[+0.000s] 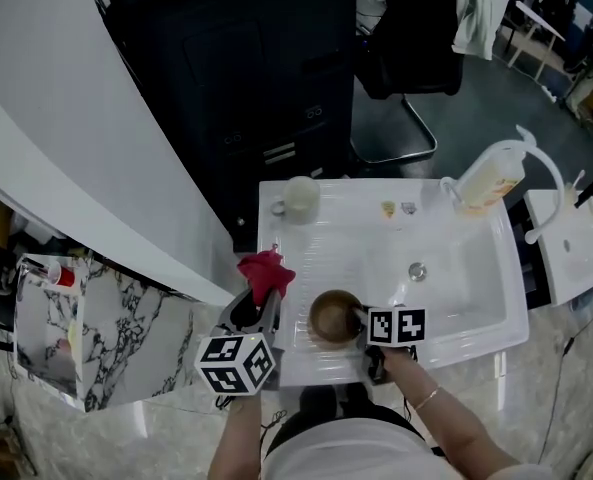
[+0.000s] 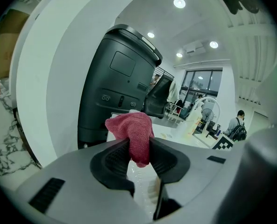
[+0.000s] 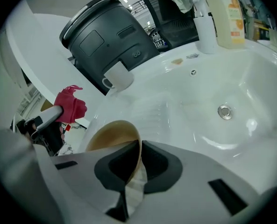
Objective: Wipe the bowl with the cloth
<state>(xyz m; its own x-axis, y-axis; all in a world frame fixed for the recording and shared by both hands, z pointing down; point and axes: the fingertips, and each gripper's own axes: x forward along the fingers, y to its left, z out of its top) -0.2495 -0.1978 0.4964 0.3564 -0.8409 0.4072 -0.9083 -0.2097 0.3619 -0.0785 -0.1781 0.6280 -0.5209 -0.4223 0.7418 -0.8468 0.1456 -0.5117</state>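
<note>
White sink unit (image 1: 466,288), mug (image 1: 300,197) and soap bottle (image 1: 491,180) on its back rim.

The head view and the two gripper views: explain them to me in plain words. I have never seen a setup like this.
There is no robot here. A person holds a two-jaw gripper in each hand, and the cubes with square markers are part of those tools. The head view comes from a camera on the person's head, looking steeply down on a white sink. Each of the other two pictures comes from a camera riding on one gripper, looking along its jaws. The left gripper is shut on a red cloth. The right gripper is shut on the rim of a brown bowl, at the sink's ribbed draining side. At the sink's far edge stand a white cup and a pump bottle. The cloth is not yet touching the bowl.
</note>
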